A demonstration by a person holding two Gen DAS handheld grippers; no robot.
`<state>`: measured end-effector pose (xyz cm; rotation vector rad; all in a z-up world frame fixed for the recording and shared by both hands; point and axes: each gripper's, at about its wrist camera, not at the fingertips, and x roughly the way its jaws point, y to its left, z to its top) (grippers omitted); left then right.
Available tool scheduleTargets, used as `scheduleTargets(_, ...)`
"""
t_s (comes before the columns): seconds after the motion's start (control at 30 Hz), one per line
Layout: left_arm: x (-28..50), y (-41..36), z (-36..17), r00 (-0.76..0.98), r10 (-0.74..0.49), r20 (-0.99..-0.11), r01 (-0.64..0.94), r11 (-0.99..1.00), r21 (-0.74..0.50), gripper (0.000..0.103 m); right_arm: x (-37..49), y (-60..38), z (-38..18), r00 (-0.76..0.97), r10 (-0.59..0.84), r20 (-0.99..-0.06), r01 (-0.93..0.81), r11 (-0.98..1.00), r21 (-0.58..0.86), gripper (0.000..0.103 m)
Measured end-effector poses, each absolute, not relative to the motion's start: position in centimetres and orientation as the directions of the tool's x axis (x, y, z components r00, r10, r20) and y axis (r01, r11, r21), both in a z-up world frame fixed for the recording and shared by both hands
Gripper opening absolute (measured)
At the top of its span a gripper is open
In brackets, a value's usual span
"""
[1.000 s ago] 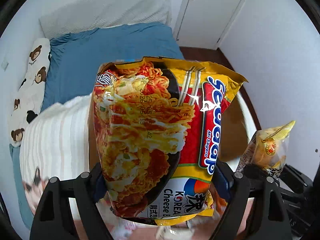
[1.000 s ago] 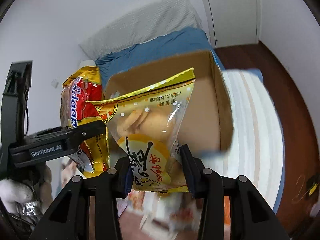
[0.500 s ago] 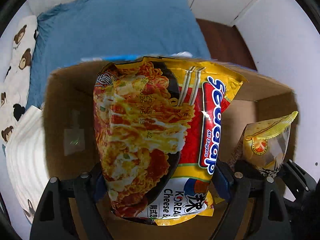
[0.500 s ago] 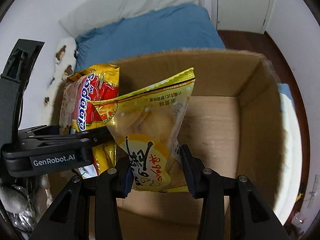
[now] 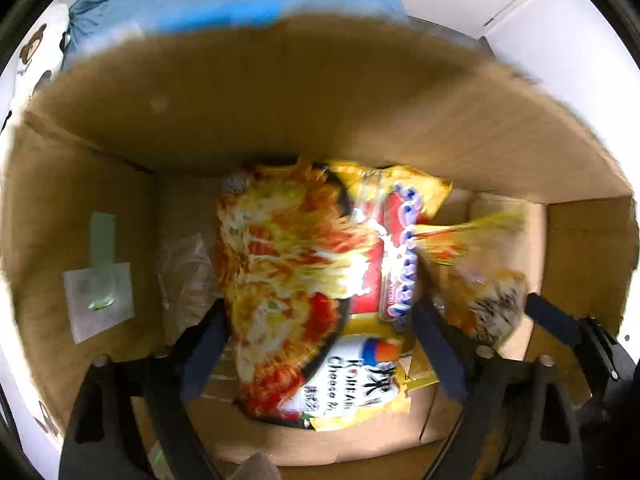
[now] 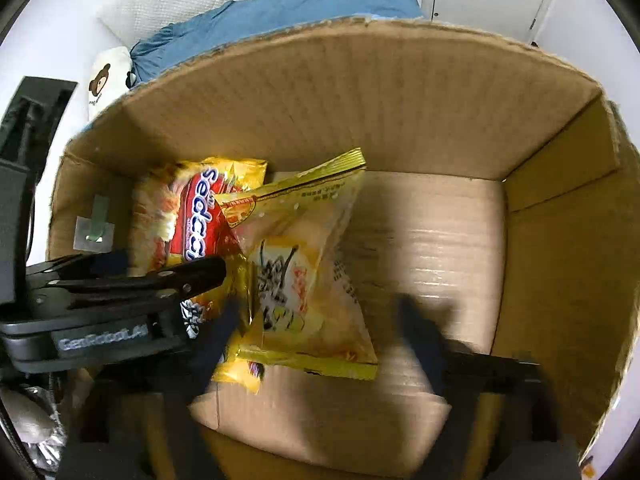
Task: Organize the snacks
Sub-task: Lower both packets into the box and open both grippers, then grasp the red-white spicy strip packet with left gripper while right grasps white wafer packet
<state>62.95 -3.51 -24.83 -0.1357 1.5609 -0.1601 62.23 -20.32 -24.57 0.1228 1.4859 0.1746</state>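
Note:
Both grippers are inside an open cardboard box (image 5: 304, 92), which also shows in the right wrist view (image 6: 360, 92). A red and yellow noodle packet (image 5: 304, 280) lies loose between the spread fingers of my open left gripper (image 5: 320, 344), blurred. It also shows in the right wrist view (image 6: 192, 220). A yellow snack bag (image 6: 308, 272) lies on the box floor, partly over the noodle packet, loose between the spread fingers of my open right gripper (image 6: 320, 336). The bag also shows in the left wrist view (image 5: 480, 276).
A white label with green tape (image 5: 100, 280) is stuck on the box's left inner wall. A clear plastic wrapper (image 5: 184, 276) lies on the box floor at left. A blue bed (image 6: 280, 8) and a bear-print pillow (image 6: 108, 76) lie beyond the box.
Both grippers went down into the box and opened. The noodle packet and the yellow snack bag left the jaws and now lie in the box.

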Motion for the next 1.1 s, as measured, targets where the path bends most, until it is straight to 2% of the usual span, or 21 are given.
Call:
scheduleTargets(0.17, 62.2, -3.2, -22.4, 0.071, -0.185, -0.980, 0.029, 0.983, -0.184, 0.095, 62.2, -20.5, -23.7, 0.095, 0.169, -0.981, -0.035, 0.985, 0.167, 0.097)
scheduleTargets(0.57, 56.1, -3.5, -15.4, 0.249, -0.142, -0.958, 0.053, 0.990, -0.133, 0.095, 57.6, -20.2, -16.9, 0.226, 0.127, -0.966, -0.028, 0.992, 0.124, 0.097)
scheduleTargets(1.1, 46.1, -3.1, -7.3, 0.496, -0.080, -0.865, 0.052, 0.997, -0.062, 0.095, 46.0, -20.9, -7.2, 0.448, 0.119, -0.886, -0.040, 0.993, 0.113, 0.097)
